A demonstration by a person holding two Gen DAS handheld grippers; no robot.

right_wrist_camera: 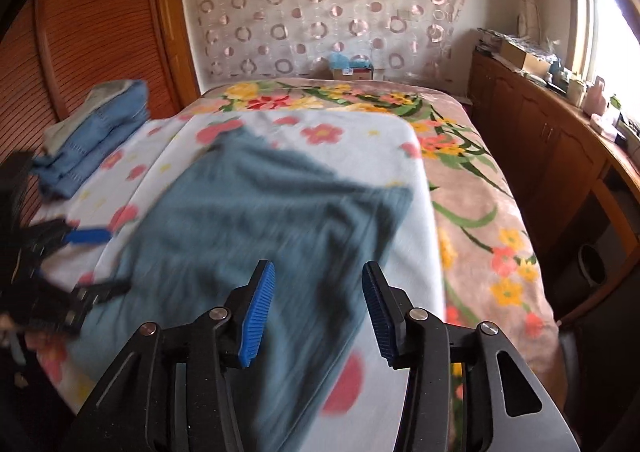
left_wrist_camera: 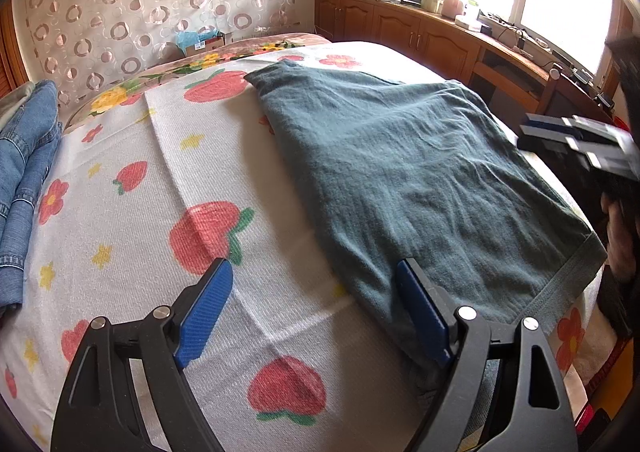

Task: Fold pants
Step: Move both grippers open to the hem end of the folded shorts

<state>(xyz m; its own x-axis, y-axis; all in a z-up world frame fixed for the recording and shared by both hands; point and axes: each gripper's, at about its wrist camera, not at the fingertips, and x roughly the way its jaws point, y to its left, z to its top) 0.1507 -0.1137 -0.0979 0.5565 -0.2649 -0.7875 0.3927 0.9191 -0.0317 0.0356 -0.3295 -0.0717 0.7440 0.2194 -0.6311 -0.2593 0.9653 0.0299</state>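
Pants (left_wrist_camera: 404,176), dark teal, lie spread on the strawberry-print blanket (left_wrist_camera: 168,212) that covers the near part of the bed, waistband toward the person and legs running away toward the floral quilt (right_wrist_camera: 472,188). They look already doubled leg on leg, since only one broad panel shows, though a few creases cross it. The left gripper (left_wrist_camera: 316,308) hangs just above the near left edge of the cloth with its blue pads wide apart and nothing between them; its right pad sits over the hem of the fabric, its left pad over bare blanket. The right gripper (right_wrist_camera: 318,312) is likewise spread wide and empty, held over the near end of the pants, its view smeared by motion so the exact height is hard to judge. Folded jeans (left_wrist_camera: 28,180) sit well apart at the far left of the bed. By my reading, the step in hand is the approach for the next fold: neither tool has hold of cloth yet. The next move calls for both to drop to the waistband corners, pinch one layer stack each, and carry that end evenly toward the leg cuffs without dragging the blanket beneath.
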